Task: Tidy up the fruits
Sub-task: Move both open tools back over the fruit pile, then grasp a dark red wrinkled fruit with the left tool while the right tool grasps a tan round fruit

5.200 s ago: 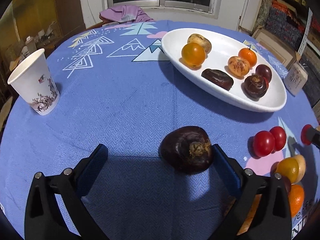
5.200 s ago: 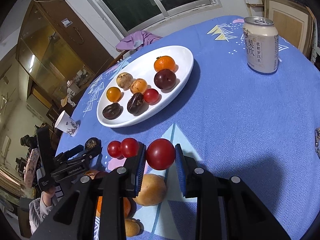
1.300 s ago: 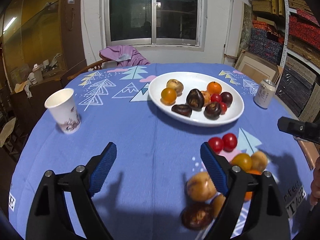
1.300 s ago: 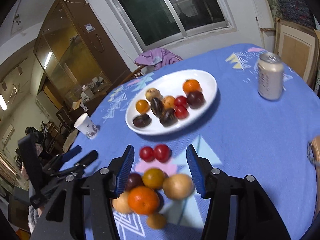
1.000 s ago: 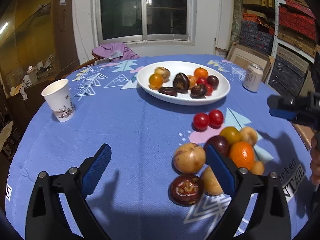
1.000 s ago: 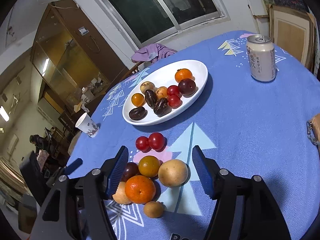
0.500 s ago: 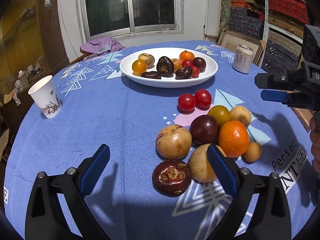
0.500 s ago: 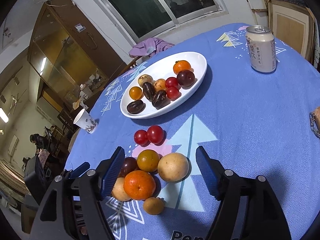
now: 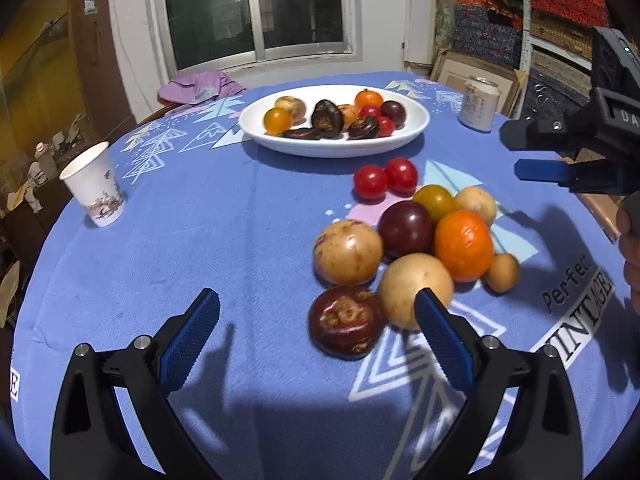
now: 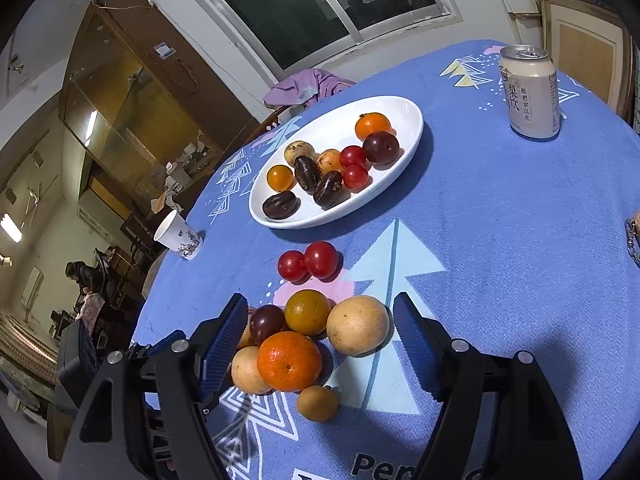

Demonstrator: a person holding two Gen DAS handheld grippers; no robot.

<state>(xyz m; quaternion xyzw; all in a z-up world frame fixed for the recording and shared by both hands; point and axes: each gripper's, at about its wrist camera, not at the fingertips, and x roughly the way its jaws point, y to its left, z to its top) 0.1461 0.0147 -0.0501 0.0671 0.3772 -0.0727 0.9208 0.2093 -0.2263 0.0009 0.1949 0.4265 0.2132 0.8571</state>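
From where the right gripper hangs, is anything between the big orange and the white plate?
Yes. From the orange, the yellow-orange fruit and the two red tomatoes lie on the cloth toward the white plate. Above them nothing visible blocks a lifted carry. The right gripper is open.

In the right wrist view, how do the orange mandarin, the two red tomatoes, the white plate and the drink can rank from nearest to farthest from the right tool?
1. Orange mandarin: between the open right tool fingers.
2. Two red tomatoes: just beyond the pile.
3. White plate: mid-table.
4. Drink can: far right.
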